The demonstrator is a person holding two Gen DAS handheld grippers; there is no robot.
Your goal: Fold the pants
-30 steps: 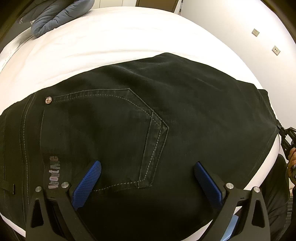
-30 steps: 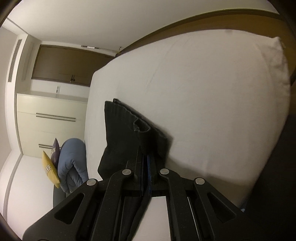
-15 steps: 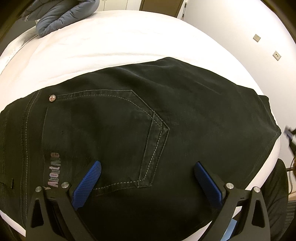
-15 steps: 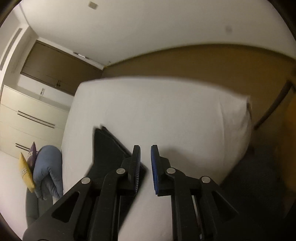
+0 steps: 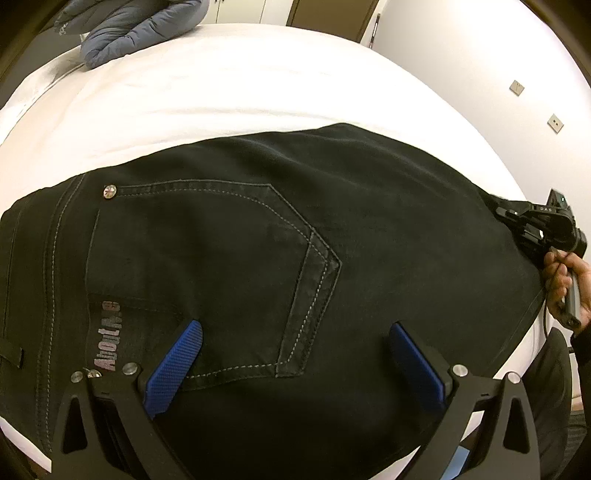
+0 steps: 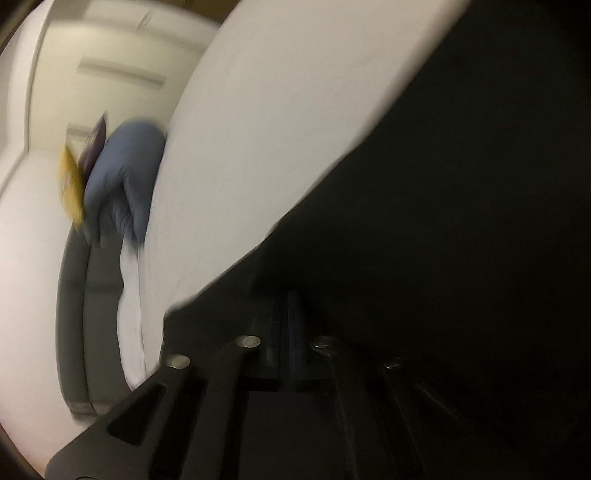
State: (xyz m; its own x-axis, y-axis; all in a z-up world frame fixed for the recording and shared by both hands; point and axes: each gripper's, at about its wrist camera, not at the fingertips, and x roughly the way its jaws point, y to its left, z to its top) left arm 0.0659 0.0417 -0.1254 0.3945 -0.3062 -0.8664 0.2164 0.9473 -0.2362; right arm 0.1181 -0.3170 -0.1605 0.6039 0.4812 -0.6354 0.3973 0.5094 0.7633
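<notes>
the pants (image 5: 258, 258) are being shown spread flat across the white bed (image 5: 240, 92), seat side up, with the waistband and a printed label at the left and the back pocket (image 5: 221, 277) near the middle. a blue-grey padded jacket (image 5: 140, 26) is lying at the far left corner of the bed. low in the left wrist view, the left gripper (image 5: 293, 354) is being held just over the cloth with its blue fingers (image 5: 173, 369) spread wide apart, either side of the pocket's lower corner, and nothing is being held between them.

further right, at the far edge of the pants, the right gripper (image 5: 532, 225) is being carried in the right hand (image 5: 565, 284). in its own blurred view, the right gripper (image 6: 286, 332) is being seen with its fingers drawn close together, dark cloth lying over and around them; a pinch on the pants edge is being judged likely, though contact itself is being hidden by blur and shadow.

the step in hand is being judged as the taking up of the leg end for a fold across toward the waistband. the next move is being judged to call for a firm pinch through all layers at the right, a lift and carry leftward, and the left fingers being closed on, or pressed to, the waist end so that the cloth is not dragged along the bed.
</notes>
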